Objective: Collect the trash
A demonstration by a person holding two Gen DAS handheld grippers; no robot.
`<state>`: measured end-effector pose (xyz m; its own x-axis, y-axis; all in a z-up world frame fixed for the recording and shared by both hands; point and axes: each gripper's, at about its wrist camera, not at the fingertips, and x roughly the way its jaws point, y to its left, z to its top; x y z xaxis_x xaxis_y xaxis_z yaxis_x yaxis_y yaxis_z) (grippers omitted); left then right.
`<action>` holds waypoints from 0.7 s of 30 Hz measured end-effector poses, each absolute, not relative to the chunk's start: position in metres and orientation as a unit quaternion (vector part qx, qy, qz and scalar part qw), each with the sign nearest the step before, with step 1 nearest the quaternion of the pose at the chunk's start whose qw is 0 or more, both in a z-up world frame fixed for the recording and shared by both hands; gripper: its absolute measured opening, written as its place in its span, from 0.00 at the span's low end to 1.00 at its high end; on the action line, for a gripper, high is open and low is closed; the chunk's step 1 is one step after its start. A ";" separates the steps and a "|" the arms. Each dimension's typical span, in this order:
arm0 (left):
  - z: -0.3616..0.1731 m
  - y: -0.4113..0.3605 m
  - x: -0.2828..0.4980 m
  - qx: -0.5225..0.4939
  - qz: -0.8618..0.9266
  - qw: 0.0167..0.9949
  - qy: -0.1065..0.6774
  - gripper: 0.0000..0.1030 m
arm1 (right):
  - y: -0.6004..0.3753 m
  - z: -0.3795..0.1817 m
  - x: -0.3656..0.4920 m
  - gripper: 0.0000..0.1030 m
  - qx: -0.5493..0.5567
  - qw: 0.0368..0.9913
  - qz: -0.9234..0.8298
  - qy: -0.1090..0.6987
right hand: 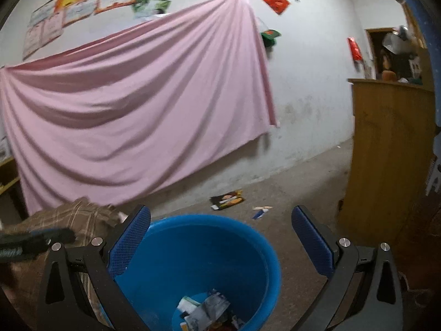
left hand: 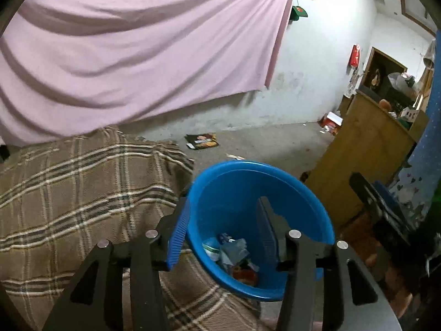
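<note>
With both your left gripper (left hand: 223, 229) and right gripper (right hand: 220, 237) released and empty over the blue bin (right hand: 193, 251), reach next for the far wrapper (right hand: 227, 199) on the floor.

The left gripper (left hand: 223, 220) is seen with jaws parted astride the rim of a blue bin (left hand: 308, 198). Crumpled trash (left hand: 228, 253) is seen inside, beside a plaid blanket (left hand: 82, 187).

Bare grey concrete floor (right hand: 303, 182) under me. On it: my blue trash bucket (right hand: 198, 248) at lower centre, a dark snack wrapper (right hand: 227, 199) mid-frame near the wall, small paper scraps (right hand: 261, 211) just right of it, wooden cabinet (right hand: 386, 151) at right.
</note>
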<state>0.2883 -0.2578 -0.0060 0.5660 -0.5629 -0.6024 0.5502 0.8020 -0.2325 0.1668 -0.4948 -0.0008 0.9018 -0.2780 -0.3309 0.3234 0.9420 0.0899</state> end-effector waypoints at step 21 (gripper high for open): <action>0.065 -0.121 0.151 -0.035 -0.211 0.951 0.223 0.95 | -0.390 0.085 0.074 1.00 0.045 0.988 -0.065 0.129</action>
